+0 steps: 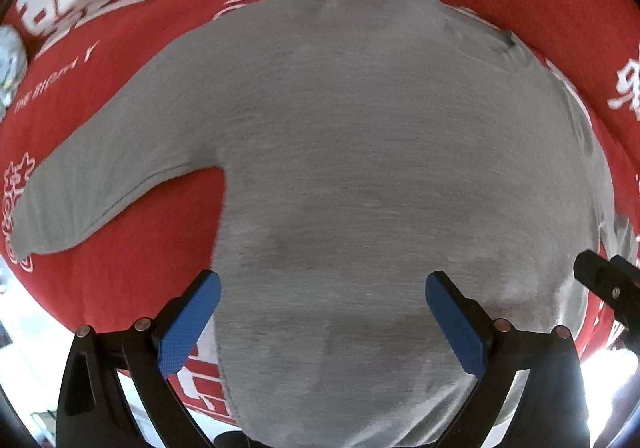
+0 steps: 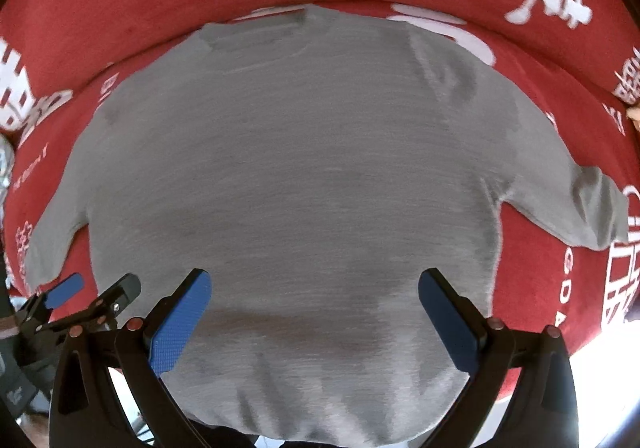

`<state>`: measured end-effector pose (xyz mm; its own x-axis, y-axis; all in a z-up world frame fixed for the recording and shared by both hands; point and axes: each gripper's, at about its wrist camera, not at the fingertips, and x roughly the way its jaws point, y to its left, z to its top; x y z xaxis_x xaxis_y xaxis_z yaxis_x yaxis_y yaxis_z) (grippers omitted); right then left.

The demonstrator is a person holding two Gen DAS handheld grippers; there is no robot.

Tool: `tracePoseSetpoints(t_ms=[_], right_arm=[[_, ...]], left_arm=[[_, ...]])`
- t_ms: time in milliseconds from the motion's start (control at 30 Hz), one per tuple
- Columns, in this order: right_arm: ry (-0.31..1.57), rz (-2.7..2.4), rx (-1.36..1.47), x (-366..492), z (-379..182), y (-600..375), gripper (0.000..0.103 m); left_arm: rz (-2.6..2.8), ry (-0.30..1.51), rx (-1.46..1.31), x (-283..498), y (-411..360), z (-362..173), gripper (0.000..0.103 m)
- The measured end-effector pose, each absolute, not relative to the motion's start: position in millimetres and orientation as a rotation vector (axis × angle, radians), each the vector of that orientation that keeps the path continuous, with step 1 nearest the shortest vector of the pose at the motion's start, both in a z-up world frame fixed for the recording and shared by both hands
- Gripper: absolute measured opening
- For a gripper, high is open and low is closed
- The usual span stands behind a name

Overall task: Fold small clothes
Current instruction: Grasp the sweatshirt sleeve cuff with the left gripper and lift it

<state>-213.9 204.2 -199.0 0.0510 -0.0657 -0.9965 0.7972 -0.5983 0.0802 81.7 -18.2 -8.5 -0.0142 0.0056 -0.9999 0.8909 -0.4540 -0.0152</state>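
So the left hand-held gripper (image 1: 323,324) has its blue-padded fingers (image 1: 188,328) spread wide apart with nothing between them, just hovering over the bottom hem area of the grey sweater (image 1: 340,167). Same deal with the right hand-held gripper (image 2: 314,322): jaws wide, nothing pinched, hanging over the lower part of the sweater a bit further toward its right side. From the right wrist view you can catch the left one off to the side of the sweater's hem, near the left sleeve (image 2: 52,232), and from the left wrist view a black bit of the right one pokes in at the sweater's right edge.

The sweater itself is lying flat, neckline (image 2: 260,31) at the far end from both grippers. Its sleeves are spread outward, the left one angling away from the body and the right sleeve (image 2: 592,207) sticking out the other side. Under the sweater there's a red cloth (image 1: 120,248) with white printed characters and lettering, and it shows all around the sweater. Something pale and crumpled (image 1: 10,63) sits on the cloth out past the left sleeve, can't tell what it is.
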Motion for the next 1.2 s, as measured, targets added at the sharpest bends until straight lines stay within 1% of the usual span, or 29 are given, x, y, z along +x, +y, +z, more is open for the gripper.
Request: tracePoseSetpoints(t_ms=[133,267,433,600,667,800,900,1000,1100,1133,1200], right_arm=[[0.773,-1.587,1.586,-191,-194,189,0.103],[0.786,-1.526,1.515,-164,-190,172,0.103],[0.791,-1.466,1.522,-140,-199,156,0.103],[0.795,-1.431,1.538,-121,-209,144,0.103],[0.806,-1.418,1.533,-112,-211,139,0.103],[0.821,-1.392,1.523,-96,-212,131,0.103],[0.844,-1.374,1.508,-85,-214,126,0.103],[0.859,-1.353,1.504,-76,-214,125,0.103],[0.87,-1.335,1.507,-67,-217,124,0.103],[0.872,-1.329,1.509,-65,-218,124,0.103],[0.875,-1.32,1.512,-61,-219,124,0.103]], left_arm=[[-1.527,1.023,1.475,118,-35,-14,0.103],[-1.483,1.115,1.356,173,-56,-19,0.103],[-1.412,1.253,1.111,261,-80,-28,0.103],[-1.333,1.43,0.853,340,-96,-58,0.103],[-1.36,1.439,0.777,357,-97,-62,0.103],[-1.39,1.523,0.687,382,-129,-73,0.103],[-1.386,1.578,0.593,388,-136,-78,0.103],[-1.378,1.623,0.504,394,-134,-78,0.103],[-1.384,1.623,0.469,400,-128,-75,0.103],[-1.377,1.612,0.474,402,-125,-72,0.102],[-1.342,1.566,0.508,400,-130,-69,0.087]])
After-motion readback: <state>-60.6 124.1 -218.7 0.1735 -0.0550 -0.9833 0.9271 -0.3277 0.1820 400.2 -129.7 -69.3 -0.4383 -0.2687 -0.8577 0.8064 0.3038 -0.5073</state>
